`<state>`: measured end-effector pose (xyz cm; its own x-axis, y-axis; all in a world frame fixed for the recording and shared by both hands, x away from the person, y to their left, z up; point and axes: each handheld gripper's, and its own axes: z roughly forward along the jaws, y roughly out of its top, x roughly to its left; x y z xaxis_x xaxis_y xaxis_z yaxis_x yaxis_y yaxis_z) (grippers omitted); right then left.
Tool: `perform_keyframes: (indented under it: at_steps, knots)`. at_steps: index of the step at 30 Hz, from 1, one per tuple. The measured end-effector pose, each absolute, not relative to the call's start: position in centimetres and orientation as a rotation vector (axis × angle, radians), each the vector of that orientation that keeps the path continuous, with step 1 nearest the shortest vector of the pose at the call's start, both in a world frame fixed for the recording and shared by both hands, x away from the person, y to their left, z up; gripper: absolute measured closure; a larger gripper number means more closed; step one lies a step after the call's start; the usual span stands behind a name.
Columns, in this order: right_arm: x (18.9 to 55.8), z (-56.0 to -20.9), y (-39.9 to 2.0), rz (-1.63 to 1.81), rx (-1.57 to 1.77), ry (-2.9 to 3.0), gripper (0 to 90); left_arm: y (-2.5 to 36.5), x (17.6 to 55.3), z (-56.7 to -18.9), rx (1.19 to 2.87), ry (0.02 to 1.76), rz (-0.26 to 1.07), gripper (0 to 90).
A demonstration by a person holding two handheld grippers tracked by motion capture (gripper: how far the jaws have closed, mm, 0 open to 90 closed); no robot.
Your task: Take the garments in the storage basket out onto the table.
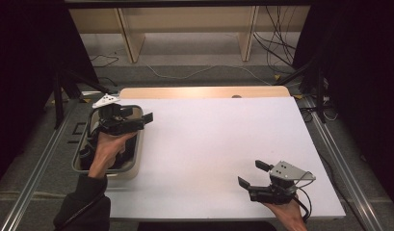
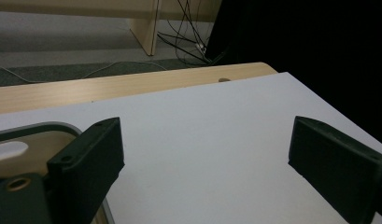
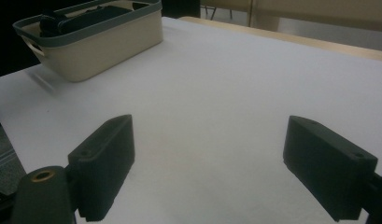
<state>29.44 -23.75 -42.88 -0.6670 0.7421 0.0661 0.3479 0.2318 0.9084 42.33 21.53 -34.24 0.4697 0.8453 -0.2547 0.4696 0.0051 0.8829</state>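
Observation:
My left gripper hangs over the far end of a beige basket with a grey rim, at the table's left side. Its jaws point right and stand open with nothing between them. In the left gripper view the left gripper looks across the bare white tabletop, with the basket's rim at the lower left. My right gripper rests low near the front right of the table, open and empty. The right gripper view has the right gripper facing the basket, which holds dark folded items.
The white tabletop lies on a wooden table whose edge shows along the back. Behind it are wooden shelf legs and loose cables on the floor. Metal rails run along both sides.

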Motion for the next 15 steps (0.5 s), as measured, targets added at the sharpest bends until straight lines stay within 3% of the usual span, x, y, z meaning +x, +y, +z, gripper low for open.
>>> perform_keyframes:
  at_steps: [15]
  knots:
    - [29.5, -43.0, -23.7, 1.413, 1.008, 2.139, 17.2, 24.2, 42.7, -34.2, 1.647, 1.231, 0.472, 9.9]
